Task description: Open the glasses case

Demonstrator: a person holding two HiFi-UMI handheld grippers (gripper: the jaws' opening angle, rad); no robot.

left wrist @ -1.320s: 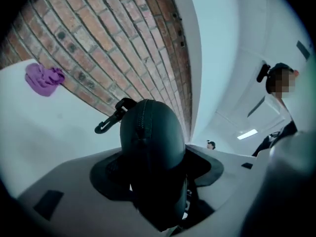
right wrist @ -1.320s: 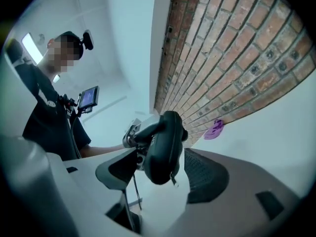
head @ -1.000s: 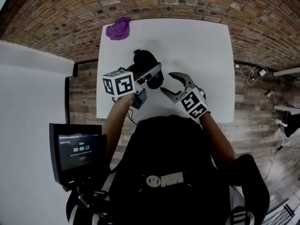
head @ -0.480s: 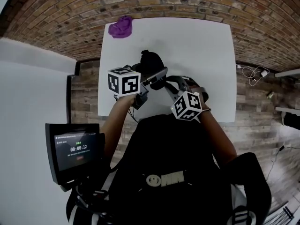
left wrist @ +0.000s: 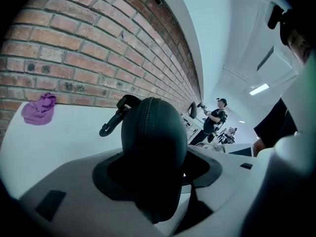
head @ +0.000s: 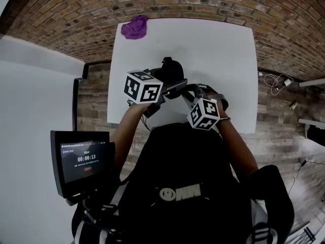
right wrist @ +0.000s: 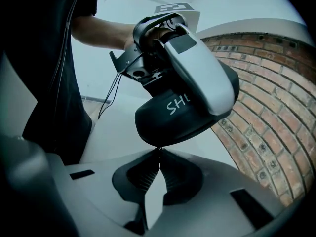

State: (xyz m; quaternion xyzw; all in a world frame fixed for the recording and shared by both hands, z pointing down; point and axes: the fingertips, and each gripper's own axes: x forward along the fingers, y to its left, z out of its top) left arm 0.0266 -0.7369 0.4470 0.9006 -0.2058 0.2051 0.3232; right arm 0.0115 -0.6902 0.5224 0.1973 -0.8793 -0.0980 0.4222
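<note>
As left gripper clamps glasses case, right gripper just closed at edge

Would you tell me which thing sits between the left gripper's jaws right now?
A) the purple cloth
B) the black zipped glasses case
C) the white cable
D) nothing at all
B: the left gripper's jaws press on the rounded black glasses case, its zip facing the camera, while the purple cloth lies far off on the table.
</note>
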